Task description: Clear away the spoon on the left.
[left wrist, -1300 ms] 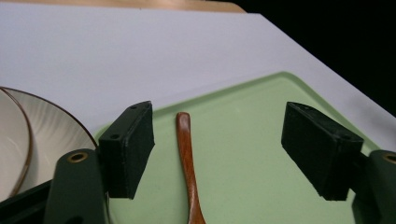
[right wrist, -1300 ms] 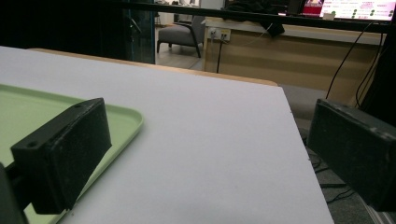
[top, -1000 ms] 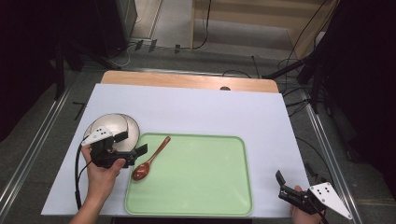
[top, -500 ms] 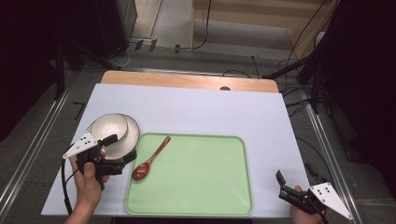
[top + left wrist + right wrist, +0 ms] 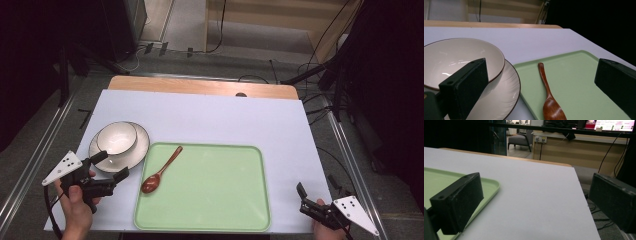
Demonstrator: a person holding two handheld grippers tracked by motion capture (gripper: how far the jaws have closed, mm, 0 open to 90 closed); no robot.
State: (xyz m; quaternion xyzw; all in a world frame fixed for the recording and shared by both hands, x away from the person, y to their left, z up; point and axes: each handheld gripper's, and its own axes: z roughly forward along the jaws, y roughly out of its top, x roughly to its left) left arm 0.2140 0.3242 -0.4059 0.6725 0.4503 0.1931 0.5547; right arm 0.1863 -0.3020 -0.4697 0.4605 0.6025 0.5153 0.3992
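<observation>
Spoon [image 5: 161, 171] lies on green tray [image 5: 210, 190] at its 9 o'clock edge, bowl [image 5: 116, 138] on plate [image 5: 131, 156] at 10 o'clock of it untouched; left gripper [image 5: 111, 166] and right gripper [image 5: 302, 196] fingers released, empty—loading apparently part done.

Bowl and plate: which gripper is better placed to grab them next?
Left. The left gripper is open right beside the plate holding the bowl; the right gripper sits at the far corner, past the tray.
</observation>
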